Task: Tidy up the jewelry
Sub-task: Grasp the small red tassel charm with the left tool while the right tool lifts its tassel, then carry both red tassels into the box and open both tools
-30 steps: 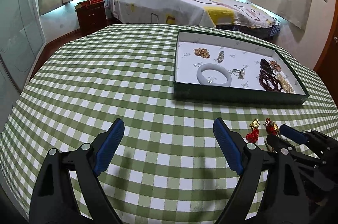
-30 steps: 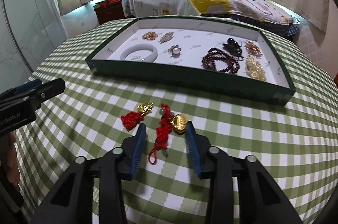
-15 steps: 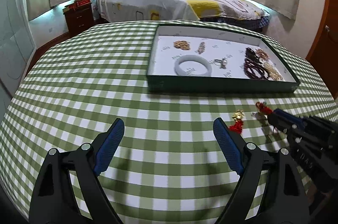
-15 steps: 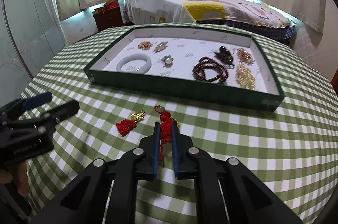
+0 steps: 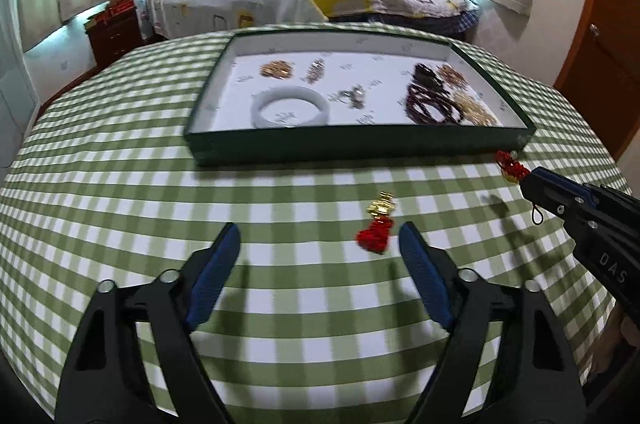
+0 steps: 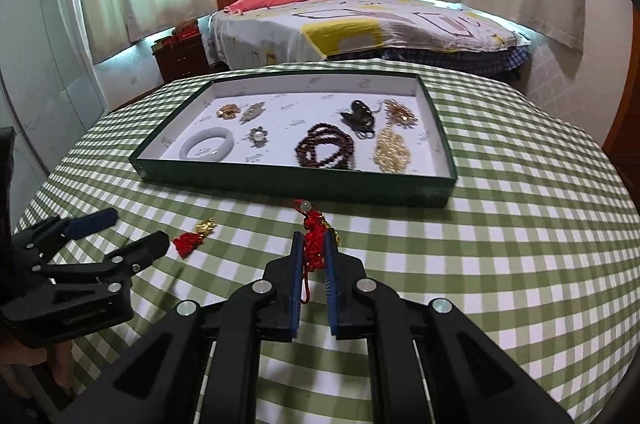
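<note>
My right gripper [image 6: 313, 244] is shut on a red knotted cord charm [image 6: 313, 230] and holds it above the checked cloth, just short of the green jewelry tray [image 6: 296, 180]; it shows in the left wrist view [image 5: 525, 181] with the charm [image 5: 510, 166]. A second charm with a red tassel and gold piece [image 5: 376, 228] lies on the cloth, close to my open left gripper [image 5: 320, 248], near its right finger. It also shows in the right wrist view [image 6: 194, 238]. The tray holds a white bangle [image 6: 207, 143], dark bead strings [image 6: 325, 146], brooches and gold pieces.
The round table has a green checked cloth [image 5: 120, 184]. A bed [image 6: 360, 20] and a dark nightstand [image 6: 180, 58] stand behind it. A wooden door [image 5: 600, 24] is at the right.
My right gripper closed on the red cord charm and lifted it toward the tray. My left gripper moved right, so the tassel charm now lies close by its right finger.
</note>
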A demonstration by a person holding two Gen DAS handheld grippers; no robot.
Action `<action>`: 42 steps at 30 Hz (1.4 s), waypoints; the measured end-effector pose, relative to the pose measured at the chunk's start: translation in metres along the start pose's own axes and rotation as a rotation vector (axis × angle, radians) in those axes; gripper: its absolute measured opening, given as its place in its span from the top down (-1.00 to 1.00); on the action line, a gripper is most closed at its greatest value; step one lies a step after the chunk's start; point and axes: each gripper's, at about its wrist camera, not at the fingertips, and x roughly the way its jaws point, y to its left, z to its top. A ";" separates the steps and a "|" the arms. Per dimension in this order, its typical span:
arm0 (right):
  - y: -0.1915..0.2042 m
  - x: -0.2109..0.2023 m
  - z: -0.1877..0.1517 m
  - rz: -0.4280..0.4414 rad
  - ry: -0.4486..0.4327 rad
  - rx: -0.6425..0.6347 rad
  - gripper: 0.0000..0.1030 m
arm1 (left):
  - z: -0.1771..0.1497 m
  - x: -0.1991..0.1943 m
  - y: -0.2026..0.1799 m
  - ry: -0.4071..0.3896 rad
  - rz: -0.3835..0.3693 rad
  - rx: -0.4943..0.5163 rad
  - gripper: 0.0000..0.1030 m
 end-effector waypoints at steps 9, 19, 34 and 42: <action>-0.006 0.003 -0.002 0.016 0.005 0.026 0.80 | 0.000 0.019 -0.015 0.043 -0.028 0.046 0.06; -0.005 0.006 -0.005 0.023 0.018 0.029 0.80 | 0.001 0.018 -0.016 0.035 -0.067 0.065 0.70; 0.004 0.004 -0.006 0.024 0.017 0.011 0.80 | 0.004 0.002 -0.013 -0.008 -0.063 0.058 0.73; 0.010 -0.004 -0.004 0.021 0.001 -0.001 0.80 | 0.007 -0.015 -0.006 -0.047 -0.054 0.033 0.73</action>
